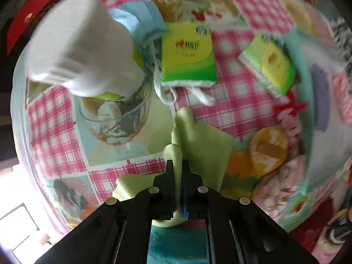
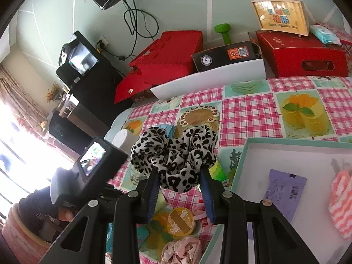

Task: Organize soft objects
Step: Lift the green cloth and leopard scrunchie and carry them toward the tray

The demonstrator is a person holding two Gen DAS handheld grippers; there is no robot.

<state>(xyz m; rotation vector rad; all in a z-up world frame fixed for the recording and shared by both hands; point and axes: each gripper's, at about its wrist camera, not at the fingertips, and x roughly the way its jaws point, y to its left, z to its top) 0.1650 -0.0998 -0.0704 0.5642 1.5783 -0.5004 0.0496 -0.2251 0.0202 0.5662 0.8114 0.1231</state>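
A table under a pink checked tablecloth [image 2: 248, 112] printed with desserts fills the scene. At its right side sits a shallow white box with a mint rim [image 2: 242, 154], holding a purple packet [image 2: 283, 191] and a pink striped fuzzy item [image 2: 341, 206]. Near the middle of the cloth lie two green tissue packs [image 1: 187, 55], a white rolled cloth [image 1: 77, 44] and a blue face mask [image 1: 143, 19]. The left gripper [image 1: 178, 165] points straight down, its jaws pinched together on a fold of light green cloth [image 1: 198, 151] lying on the table. The right gripper [image 2: 180, 173], tilted downward, is clamped on a leopard-print scrunchie [image 2: 173, 154] held above the table, just left of the box. A pink scrunchie [image 2: 182, 250] lies below it.
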